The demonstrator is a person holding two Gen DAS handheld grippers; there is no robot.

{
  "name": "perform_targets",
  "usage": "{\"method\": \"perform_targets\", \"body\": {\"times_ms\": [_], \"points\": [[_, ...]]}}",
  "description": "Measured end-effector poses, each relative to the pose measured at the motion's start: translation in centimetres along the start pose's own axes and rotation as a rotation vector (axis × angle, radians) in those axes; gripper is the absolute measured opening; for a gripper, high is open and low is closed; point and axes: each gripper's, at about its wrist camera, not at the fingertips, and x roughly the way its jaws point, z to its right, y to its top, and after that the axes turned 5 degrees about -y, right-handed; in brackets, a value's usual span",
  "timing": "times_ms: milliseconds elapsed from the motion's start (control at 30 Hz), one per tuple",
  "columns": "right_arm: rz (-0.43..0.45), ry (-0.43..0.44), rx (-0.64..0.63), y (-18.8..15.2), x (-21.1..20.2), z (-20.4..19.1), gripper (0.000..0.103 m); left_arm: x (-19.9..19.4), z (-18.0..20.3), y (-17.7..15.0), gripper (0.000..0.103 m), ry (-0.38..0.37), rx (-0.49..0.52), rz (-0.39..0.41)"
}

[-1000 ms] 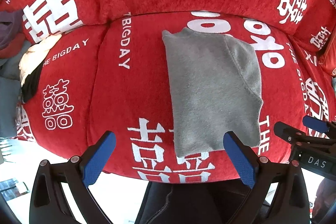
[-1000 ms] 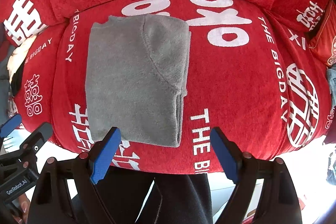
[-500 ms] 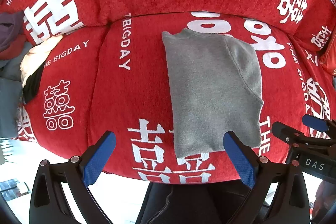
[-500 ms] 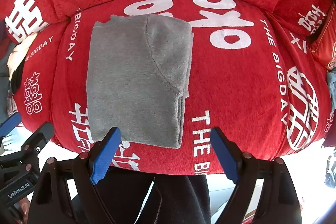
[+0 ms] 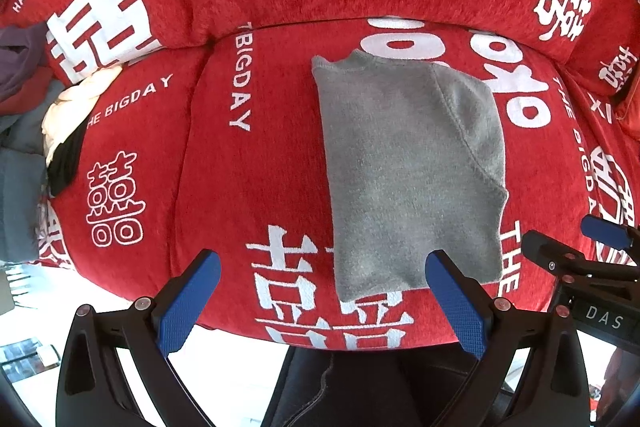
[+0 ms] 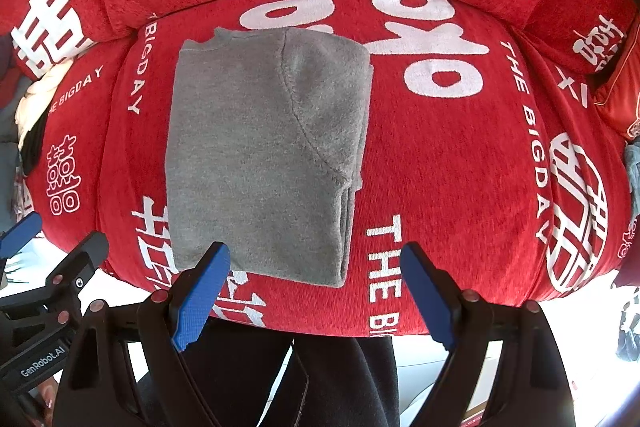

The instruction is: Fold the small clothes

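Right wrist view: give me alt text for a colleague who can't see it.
A folded grey garment lies flat on a red sofa cover printed with white lettering. The open right gripper hovers empty at its near edge, and the left gripper shows at lower left.

Red sofa cover (image 5: pixel 248 187) (white lettering), a cream and black cloth pile (image 5: pixel 66 123) at its left edge

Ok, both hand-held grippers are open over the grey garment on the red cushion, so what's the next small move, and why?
Probably lower both onto the near hem of the grey fleece garment and pinch it, to fold it away in half. It lies flat as a long rectangle on the red printed cushion, sleeves already folded in. The left hand-held gripper and right hand-held gripper hover open, holding nothing, at that edge.
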Motion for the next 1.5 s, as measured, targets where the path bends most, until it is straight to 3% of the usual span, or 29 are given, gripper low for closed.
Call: {"method": "perform_targets", "body": {"times_ms": [1000, 1500], "points": [[0.004, 0.003, 0.0, -0.1, 0.05, -0.14, 0.089, 0.28, -0.08, -0.2, 0.102, 0.007, -0.004, -0.014], [0.001, -0.007, -0.01, -0.06, 0.13, -0.47, 0.089, 0.46, -0.29, -0.41, 0.102, -0.03, -0.005, -0.017]]}}
